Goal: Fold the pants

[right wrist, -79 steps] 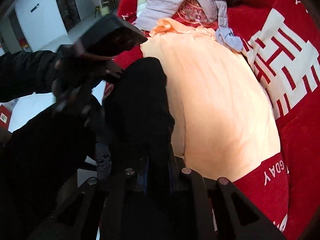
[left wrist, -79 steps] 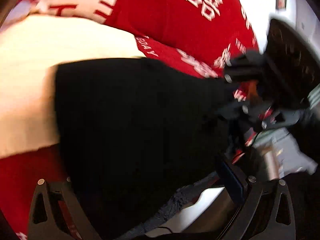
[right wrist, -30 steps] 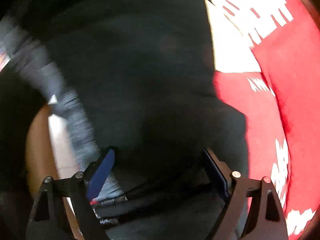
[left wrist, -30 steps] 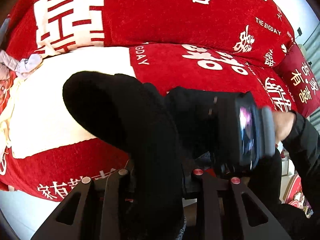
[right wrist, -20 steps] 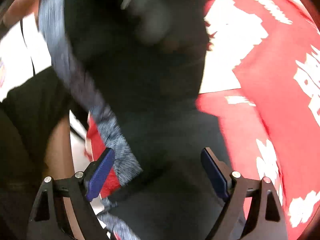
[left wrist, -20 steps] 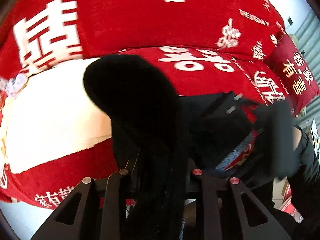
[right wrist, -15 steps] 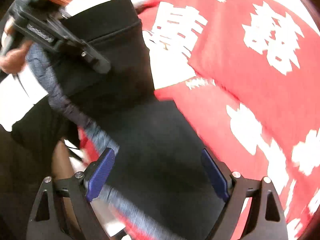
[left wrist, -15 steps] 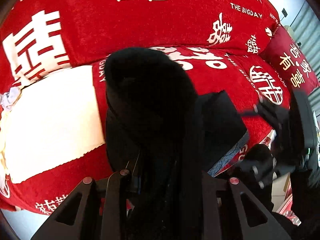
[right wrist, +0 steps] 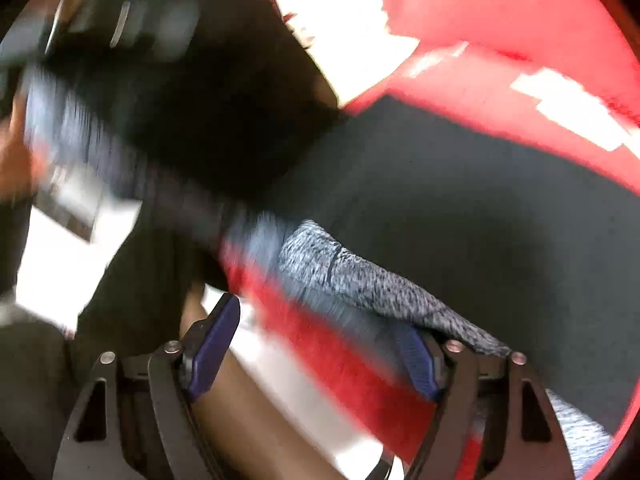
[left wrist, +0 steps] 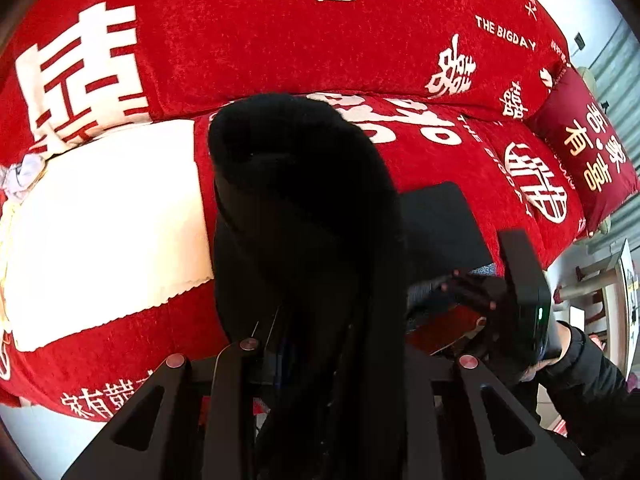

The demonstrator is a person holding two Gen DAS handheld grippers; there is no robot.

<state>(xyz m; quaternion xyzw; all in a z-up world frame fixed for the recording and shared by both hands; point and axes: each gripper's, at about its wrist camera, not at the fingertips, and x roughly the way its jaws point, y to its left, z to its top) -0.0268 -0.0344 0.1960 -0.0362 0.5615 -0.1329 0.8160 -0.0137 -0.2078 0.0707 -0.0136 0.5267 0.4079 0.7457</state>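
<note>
While the left gripper [left wrist: 320, 344] is clenched on a thick black bunch of the pants [left wrist: 304, 216], I see the rest of the cloth lie on the red sofa cover [left wrist: 400, 40], partly over the seat edge. The bunch stands up in front of the left camera and hides much of the view. The right gripper [right wrist: 316, 344] is released, its blue pads [right wrist: 212, 344] well apart, w/ nothing between them. It is near the grey waistband [right wrist: 360, 280], which hangs at the sofa edge, approx. just in front of the right pad.

Risks, as I judge them:
- The right view is very blurred, so I cannot tell exactly where the waistband edge is. If I close now, I may catch only one layer, or the sofa cover together w/ the pants.
- The left grip holds many layers in one lump. If I pull it across, the fold can come out crooked, or the lower part can slide off the seat to the floor, b/c so much cloth hangs at the edge.
- The white cloth [left wrist: 100, 220] lies just beside the pants on the left; dragging may pull it along.
- The two grippers are close, so they can collide.
</note>
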